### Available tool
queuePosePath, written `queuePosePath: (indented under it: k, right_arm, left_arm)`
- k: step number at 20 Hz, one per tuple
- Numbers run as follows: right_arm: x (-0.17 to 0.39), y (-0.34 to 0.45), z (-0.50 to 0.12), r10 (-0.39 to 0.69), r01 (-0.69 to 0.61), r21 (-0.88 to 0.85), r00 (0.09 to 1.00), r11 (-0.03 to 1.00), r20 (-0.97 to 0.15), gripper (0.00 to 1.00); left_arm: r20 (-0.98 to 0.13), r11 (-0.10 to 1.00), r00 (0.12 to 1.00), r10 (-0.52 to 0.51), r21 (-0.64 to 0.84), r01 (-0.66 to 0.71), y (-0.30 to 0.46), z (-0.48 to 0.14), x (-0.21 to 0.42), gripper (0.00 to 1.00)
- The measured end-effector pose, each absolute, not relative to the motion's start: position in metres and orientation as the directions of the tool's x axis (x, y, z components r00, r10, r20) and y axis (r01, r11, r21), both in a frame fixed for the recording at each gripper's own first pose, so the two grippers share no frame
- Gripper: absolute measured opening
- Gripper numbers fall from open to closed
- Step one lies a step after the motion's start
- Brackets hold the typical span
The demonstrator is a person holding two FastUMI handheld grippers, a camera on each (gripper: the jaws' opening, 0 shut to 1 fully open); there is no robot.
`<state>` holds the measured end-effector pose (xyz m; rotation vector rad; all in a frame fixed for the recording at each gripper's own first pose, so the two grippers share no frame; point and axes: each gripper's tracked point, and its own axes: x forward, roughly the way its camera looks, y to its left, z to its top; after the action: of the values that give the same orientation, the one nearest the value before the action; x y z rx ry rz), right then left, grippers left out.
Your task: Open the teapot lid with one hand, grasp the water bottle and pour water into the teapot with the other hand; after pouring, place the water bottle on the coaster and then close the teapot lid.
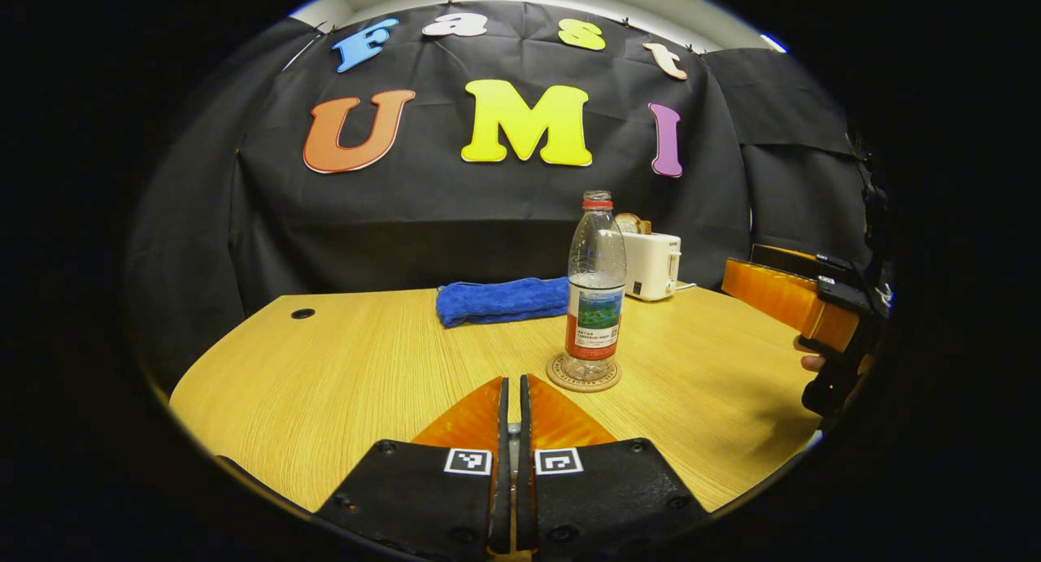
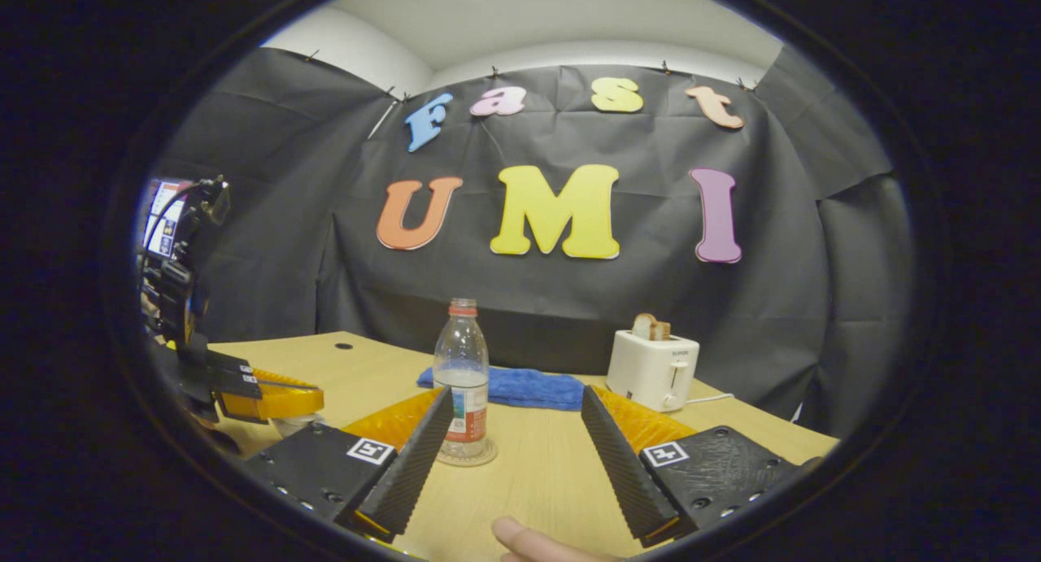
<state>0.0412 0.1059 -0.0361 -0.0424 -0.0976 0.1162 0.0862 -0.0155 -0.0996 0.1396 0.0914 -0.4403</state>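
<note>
Our left gripper (image 1: 510, 399) has its jaws pressed together on nothing; our right gripper (image 2: 512, 432) holds its jaws wide apart and empty. Just ahead of both, one water bottle (image 1: 596, 289), uncapped and partly filled with water, stands upright on one round coaster (image 1: 583, 376). Beyond it we see one folded blue towel (image 1: 502, 300) and one white toaster (image 2: 653, 369) holding bread, on the wooden table (image 1: 366, 367).
</note>
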Motion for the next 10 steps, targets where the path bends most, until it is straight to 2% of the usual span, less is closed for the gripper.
queuePosePath:
  k: [3, 10]
  right_arm:
    - [0.039, 0.102, -0.042, 0.125, -0.122, -0.04, 0.987, 0.992, 0.098, 0.95]
    - [0.038, 0.095, -0.051, 0.116, -0.116, -0.008, 0.991, 0.993, 0.063, 0.95]
  left_arm:
    - [-0.122, 0.906, 0.921, -0.37, 0.173, 0.387, -0.013, -0.106, 0.092, 0.06]
    - [-0.127, 0.914, 0.934, -0.333, 0.198, 0.353, -0.016, -0.108, 0.089, 0.06]
